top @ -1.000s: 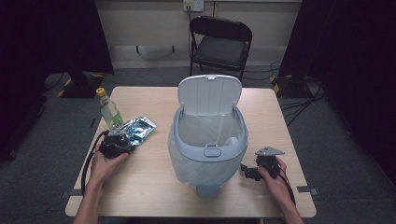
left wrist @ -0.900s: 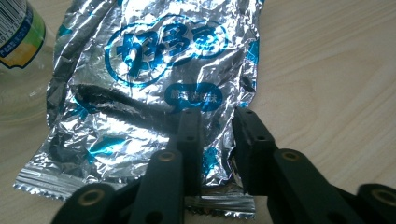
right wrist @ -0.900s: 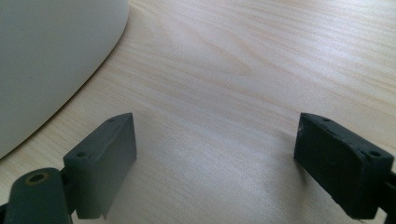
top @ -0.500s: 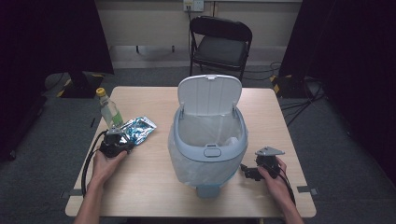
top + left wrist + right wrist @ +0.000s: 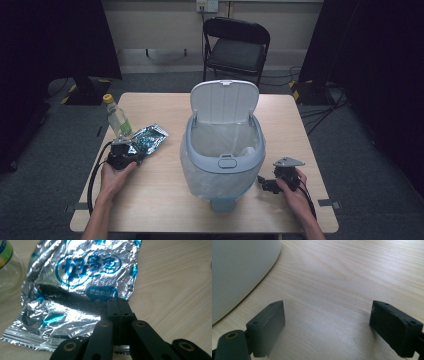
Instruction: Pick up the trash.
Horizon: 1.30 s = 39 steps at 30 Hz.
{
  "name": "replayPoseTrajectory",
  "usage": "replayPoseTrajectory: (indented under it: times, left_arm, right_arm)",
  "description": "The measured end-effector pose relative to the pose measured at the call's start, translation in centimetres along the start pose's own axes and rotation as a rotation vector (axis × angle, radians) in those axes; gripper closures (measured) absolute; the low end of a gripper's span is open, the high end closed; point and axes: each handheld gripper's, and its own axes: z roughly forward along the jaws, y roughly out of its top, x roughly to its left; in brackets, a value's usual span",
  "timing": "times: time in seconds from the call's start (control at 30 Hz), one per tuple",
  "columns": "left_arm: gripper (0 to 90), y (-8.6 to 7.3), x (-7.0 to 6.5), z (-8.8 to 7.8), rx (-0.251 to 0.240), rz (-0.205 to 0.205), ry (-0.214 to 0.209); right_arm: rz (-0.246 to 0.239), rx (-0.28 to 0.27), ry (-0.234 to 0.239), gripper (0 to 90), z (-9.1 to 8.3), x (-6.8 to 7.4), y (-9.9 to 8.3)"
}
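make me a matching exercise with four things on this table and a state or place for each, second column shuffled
Things:
1. foil packet
2. bin
3. right tool
4. bottle

States or places:
A. jaws wide apart over bare wood
B. upright at the table's left, yellow cap on
C. lid up, clear liner inside
D. lying flat, near edge pinched by the shut left tool

Pairs: 1-D, 2-C, 3-A, 4-B
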Motion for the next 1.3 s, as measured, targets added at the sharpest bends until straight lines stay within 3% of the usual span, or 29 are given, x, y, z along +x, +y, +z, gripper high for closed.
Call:
replayPoseTrajectory:
  times: [0.57, 0.87, 1.07, 1.2, 1.3]
  left_arm:
    - [90.0, 1.1, -1.3, -1.7, -0.15, -0.041, -0.119]
    - [90.0, 1.5, -1.4, -2.9, -0.21, -0.057, -0.154]
    - [90.0, 2.2, -2.2, -3.5, -0.22, -0.04, -0.165]
    - [90.0, 2.8, -2.7, -4.1, -0.266, -0.058, -0.179]
    - [90.0, 3.0, -2.9, -4.6, -0.279, -0.049, -0.176]
  right_arm:
    - [0.0, 0.0, 0.0, 11.9, 0.0, 0.0, 0.0]
    - [0.0, 0.0, 0.0, 11.9, 0.0, 0.0, 0.0]
    - [0.0, 0.0, 0.0, 11.9, 0.0, 0.0, 0.0]
    - [0.0, 0.0, 0.0, 11.9, 0.0, 0.0, 0.0]
    - [0.0, 0.0, 0.0, 11.9, 0.0, 0.0, 0.0]
